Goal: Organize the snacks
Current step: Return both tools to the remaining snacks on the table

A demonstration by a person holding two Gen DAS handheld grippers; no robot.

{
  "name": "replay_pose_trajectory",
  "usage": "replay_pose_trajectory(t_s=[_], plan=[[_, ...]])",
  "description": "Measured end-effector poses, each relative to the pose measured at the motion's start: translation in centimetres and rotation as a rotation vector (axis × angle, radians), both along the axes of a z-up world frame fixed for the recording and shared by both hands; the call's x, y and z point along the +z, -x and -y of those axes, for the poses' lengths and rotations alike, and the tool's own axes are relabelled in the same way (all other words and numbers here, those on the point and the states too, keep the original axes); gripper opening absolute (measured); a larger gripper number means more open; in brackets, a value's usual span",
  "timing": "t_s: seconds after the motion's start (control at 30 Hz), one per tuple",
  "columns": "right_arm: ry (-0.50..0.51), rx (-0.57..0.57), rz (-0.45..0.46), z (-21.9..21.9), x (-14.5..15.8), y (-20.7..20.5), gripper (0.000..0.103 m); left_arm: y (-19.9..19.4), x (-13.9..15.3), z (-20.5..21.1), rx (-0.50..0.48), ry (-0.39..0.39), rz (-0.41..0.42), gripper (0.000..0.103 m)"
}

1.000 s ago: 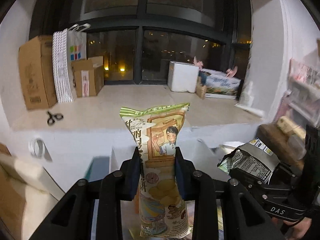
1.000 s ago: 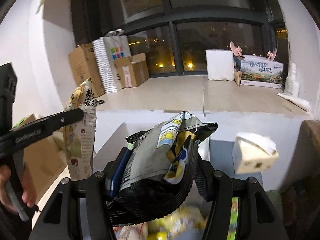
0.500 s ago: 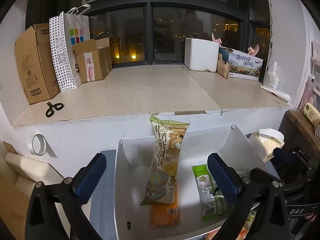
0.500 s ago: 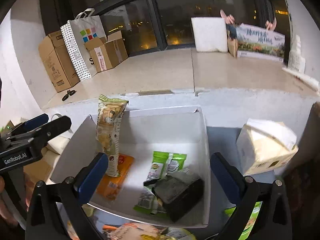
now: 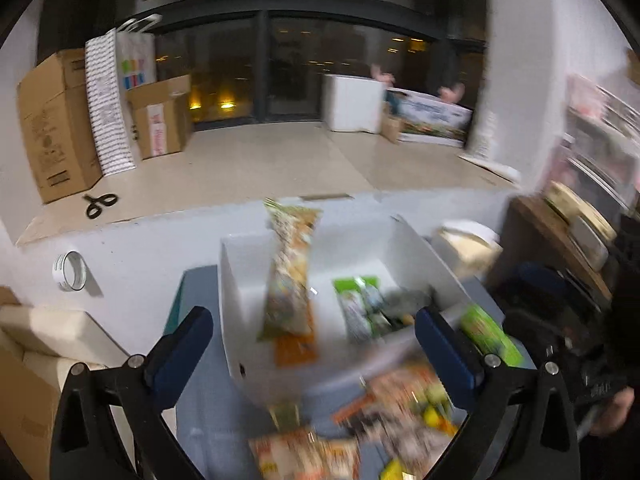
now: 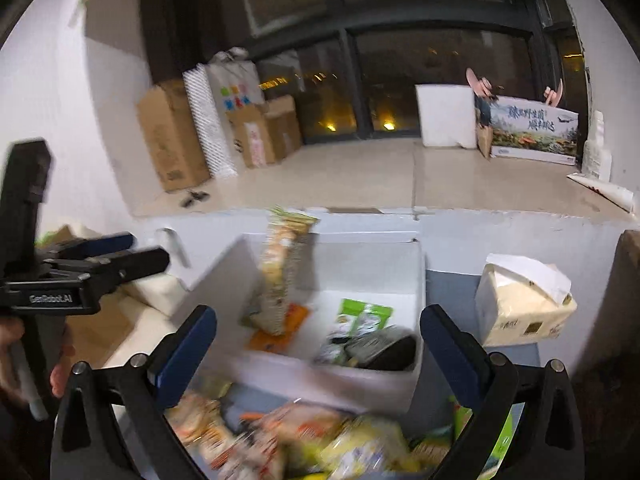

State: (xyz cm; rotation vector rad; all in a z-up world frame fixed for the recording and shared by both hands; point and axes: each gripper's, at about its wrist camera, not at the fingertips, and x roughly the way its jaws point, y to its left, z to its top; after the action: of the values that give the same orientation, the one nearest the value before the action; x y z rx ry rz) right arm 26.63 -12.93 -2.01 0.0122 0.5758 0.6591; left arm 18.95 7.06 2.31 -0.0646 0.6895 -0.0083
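A white box (image 5: pixel 240 288) (image 6: pixel 416 268) holds a tall chips bag (image 5: pixel 290 276) (image 6: pixel 280 272) leaning upright, an orange packet (image 5: pixel 294 350) (image 6: pixel 276 334), a green packet (image 5: pixel 358 304) (image 6: pixel 360 316) and a black bag (image 6: pixel 384 346). My left gripper (image 5: pixel 316 344) is open and empty in front of the box. My right gripper (image 6: pixel 318 346) is open and empty, also in front of it. A blurred pile of loose snacks (image 5: pixel 380 412) (image 6: pixel 304 436) lies on the blue mat below both grippers.
A tissue pack (image 6: pixel 520 304) stands right of the box. A tape roll (image 5: pixel 70 272) hangs on the low white wall. Scissors (image 5: pixel 100 203), cardboard boxes (image 5: pixel 52 128) and a white foam box (image 5: pixel 352 102) sit on the ledge behind. The left gripper shows at the left in the right wrist view (image 6: pixel 100 264).
Both grippers, open since half a second ago, have drawn back and lowered toward the loose snack pile. One second ago each still held a bag; those now sit in the box.
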Motion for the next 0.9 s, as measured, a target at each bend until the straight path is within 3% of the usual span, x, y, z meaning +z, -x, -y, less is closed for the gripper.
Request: replay_pose_trajectory(t_s=[0.1,0.23,0.37,0.5,0.63,0.9], plan=[[-0.024,0.026,0.015,1.5,0.4,3.4,0.103,4.0,0.1,1.2,-0.055,-0.03,-0.004,0.103],[-0.058,0.075,-0.008,3.4,-0.2,8.2,0.103,9.1,-1.2,2.2,-0.08,-0.001,-0.004,0.103],[-0.001,0.097,-0.051,3.4,-2.7,12.1,0.103,13.0,-4.1,3.0,-0.037,0.054,-0.007,0.103],[0.064,0.111,-0.105,2.6,-6.2,14.9,0.103,15.4,-6.8,3.9,-0.018,0.046,-0.017,0.103],[0.137,0.158,-0.129,0.8,-8.0,15.3,0.103,16.7,-7.9,4.2,-0.021,0.059,-0.019,0.103],[0.244,0.171,-0.164,-4.3,-8.9,10.4,0.103,16.8,-8.2,3.0,0.006,0.088,-0.024,0.103]])
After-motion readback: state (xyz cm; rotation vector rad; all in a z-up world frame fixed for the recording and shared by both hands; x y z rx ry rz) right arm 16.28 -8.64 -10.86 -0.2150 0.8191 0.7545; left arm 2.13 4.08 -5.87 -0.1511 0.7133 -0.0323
